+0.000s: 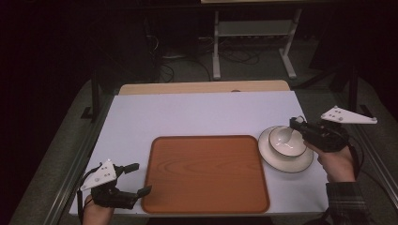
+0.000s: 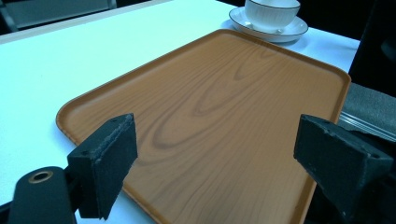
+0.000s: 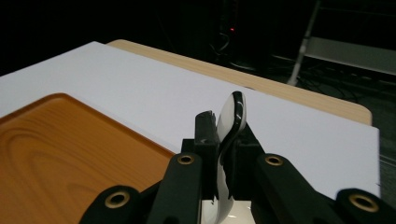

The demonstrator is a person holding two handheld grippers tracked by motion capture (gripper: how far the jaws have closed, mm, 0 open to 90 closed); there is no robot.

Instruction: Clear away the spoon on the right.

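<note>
Right gripper [image 1: 294, 125] clamped on a white spoon [image 3: 232, 122], up over the bowl [image 1: 284, 140] on its plate [image 1: 286, 161] by the tray [image 1: 206, 174]. Thin pinch, so could twist loose and chip something. Left gripper [image 1: 136, 178] parked open near counter [image 1: 197, 112] edge. No writing anywhere.

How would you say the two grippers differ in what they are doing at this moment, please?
The right gripper is shut on a white spoon above the bowl; the left gripper is open, holding nothing. The right sits by the plate, the left at the tray's near corner. Both have black jaws.
</note>
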